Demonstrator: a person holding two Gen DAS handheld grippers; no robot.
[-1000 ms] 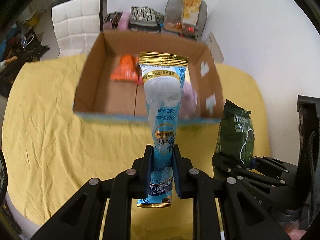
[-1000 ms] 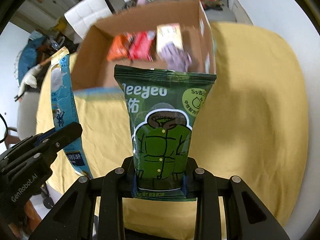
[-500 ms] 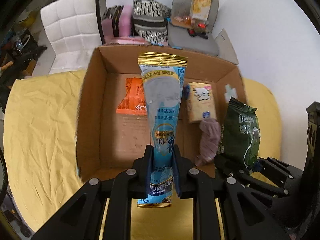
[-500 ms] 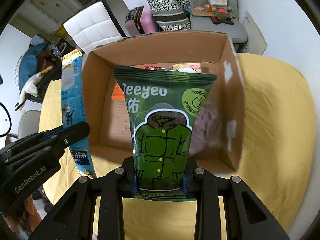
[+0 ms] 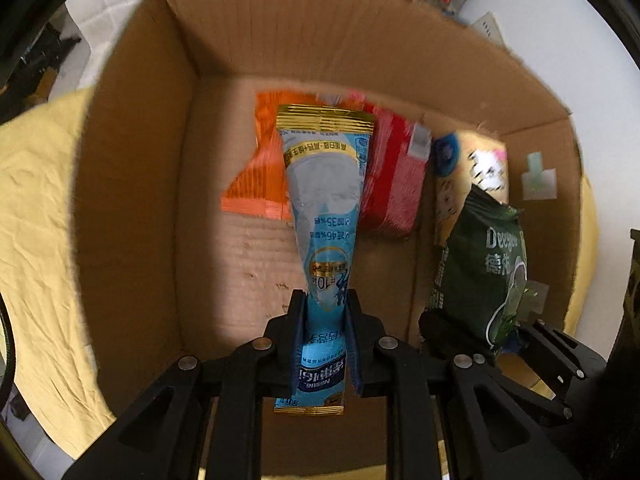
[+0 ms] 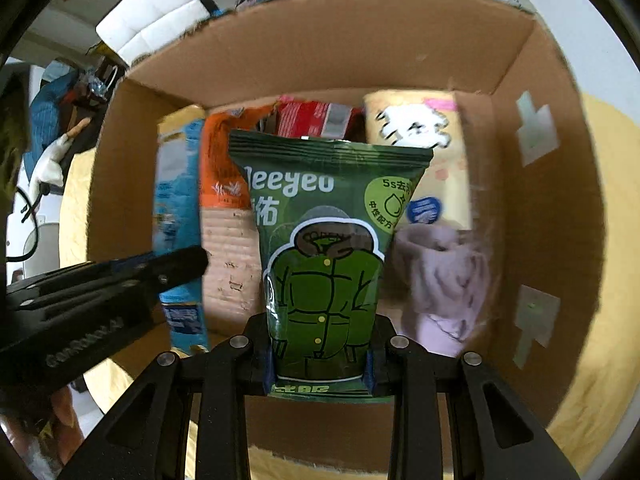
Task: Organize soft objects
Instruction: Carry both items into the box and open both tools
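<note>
Both grippers are coming lower into the cardboard box (image 5: 132,184): left gripper (image 5: 324,340) clamping the blue sachet (image 5: 324,216), right gripper (image 6: 320,364) pinching the green pouch (image 6: 324,264), above orange packet (image 5: 256,176), red packet (image 5: 392,184) and purple cloth (image 6: 444,280).

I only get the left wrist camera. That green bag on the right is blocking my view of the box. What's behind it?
Observer: Behind the green bag a crumpled purple cloth lies inside the cardboard box, near its right wall.
Operator: What's the picture on the bag's front?
Observer: A drawing of a green puffy jacket with a brown collar.
Operator: Is the other gripper really squeezing it?
Observer: Yes. The right gripper is shut on the bag, with one finger on each side near its bottom edge.
</note>
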